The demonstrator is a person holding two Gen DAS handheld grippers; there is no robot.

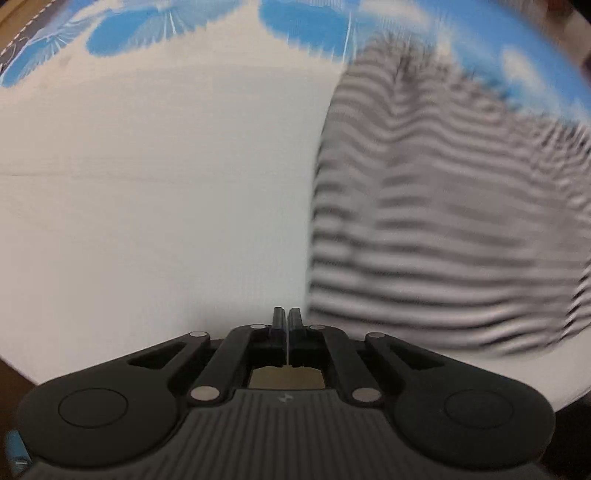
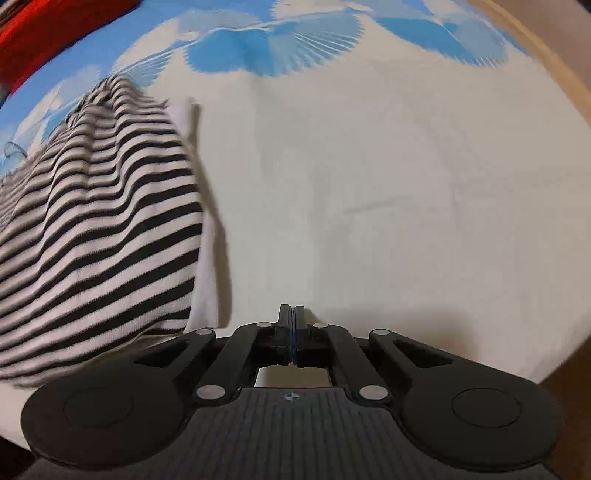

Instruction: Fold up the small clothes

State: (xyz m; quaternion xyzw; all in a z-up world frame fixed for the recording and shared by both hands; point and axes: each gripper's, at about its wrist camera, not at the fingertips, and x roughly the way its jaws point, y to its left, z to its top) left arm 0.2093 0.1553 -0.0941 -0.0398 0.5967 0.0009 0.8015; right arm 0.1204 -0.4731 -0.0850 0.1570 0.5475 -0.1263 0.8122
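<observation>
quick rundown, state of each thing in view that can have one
left tongs: shut, nothing between them, beside the garment, not on it
right tongs: shut, empty, over bare sheet
striped garment: lying on the sheet, rumpled, not held; how far it is folded cannot be told
white sheet: spread out, lightly creased
red cloth: at the far corner, mostly cut off
</observation>
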